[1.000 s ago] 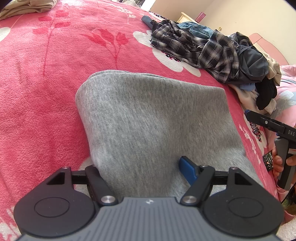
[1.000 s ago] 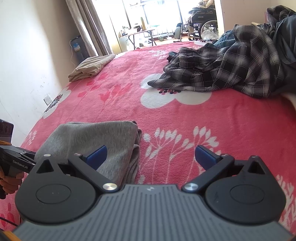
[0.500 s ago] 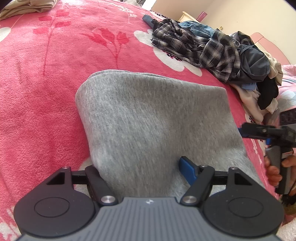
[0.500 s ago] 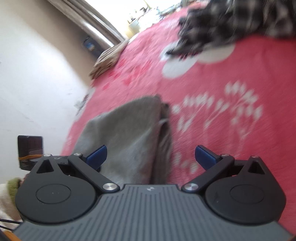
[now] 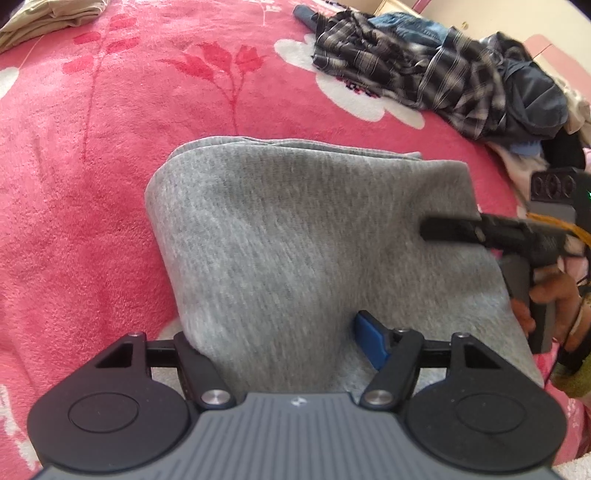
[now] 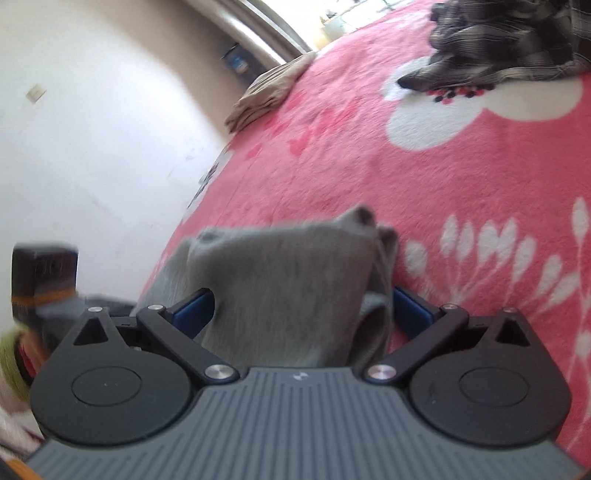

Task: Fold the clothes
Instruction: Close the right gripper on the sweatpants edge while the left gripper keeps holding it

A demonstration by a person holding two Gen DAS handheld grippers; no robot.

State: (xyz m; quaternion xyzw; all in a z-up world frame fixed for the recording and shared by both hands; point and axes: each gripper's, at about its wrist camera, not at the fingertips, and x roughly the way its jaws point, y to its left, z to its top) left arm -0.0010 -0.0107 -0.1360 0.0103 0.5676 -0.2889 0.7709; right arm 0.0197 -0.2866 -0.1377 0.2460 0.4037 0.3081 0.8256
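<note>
Now the right gripper (image 6: 303,306) has dropped, jaws spread, astride the grey garment (image 5: 314,236).

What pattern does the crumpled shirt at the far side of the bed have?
The crumpled shirt has a dark plaid check of black, grey and white. It shows best in the left wrist view.

The bed (image 5: 110,184) has a pink flowered blanket. On it lie a folded grey garment (image 5: 314,240), a heap of plaid and dark clothes (image 5: 443,85), and a folded beige cloth (image 5: 48,18) at the far edge.
</note>
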